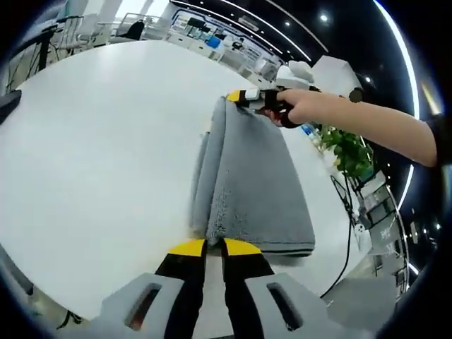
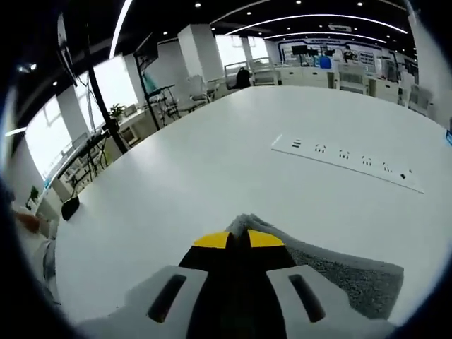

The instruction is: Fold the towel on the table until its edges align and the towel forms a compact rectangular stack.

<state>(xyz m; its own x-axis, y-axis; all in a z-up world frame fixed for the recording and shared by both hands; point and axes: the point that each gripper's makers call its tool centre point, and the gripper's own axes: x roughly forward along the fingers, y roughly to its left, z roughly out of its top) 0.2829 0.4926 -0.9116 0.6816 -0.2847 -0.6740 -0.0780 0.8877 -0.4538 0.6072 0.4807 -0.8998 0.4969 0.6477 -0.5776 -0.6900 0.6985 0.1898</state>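
A grey towel point(image 1: 251, 180) lies folded lengthwise into a long strip on the white table point(image 1: 99, 141). My left gripper point(image 1: 214, 245) is shut on the towel's near end, its yellow-tipped jaws pressed together on the fold. At the far end, a person's hand holds the right gripper point(image 1: 248, 99), which pinches the towel's far corner. In the right gripper view the right gripper point(image 2: 238, 239) is shut on a towel corner point(image 2: 339, 272), with grey cloth spreading to the right beneath the jaws.
A white power strip point(image 2: 346, 161) lies flat on the table beyond the right gripper. A green plant point(image 1: 347, 150) stands past the table's right edge, with a black cable point(image 1: 346, 240) hanging down. Desks and chairs fill the room behind.
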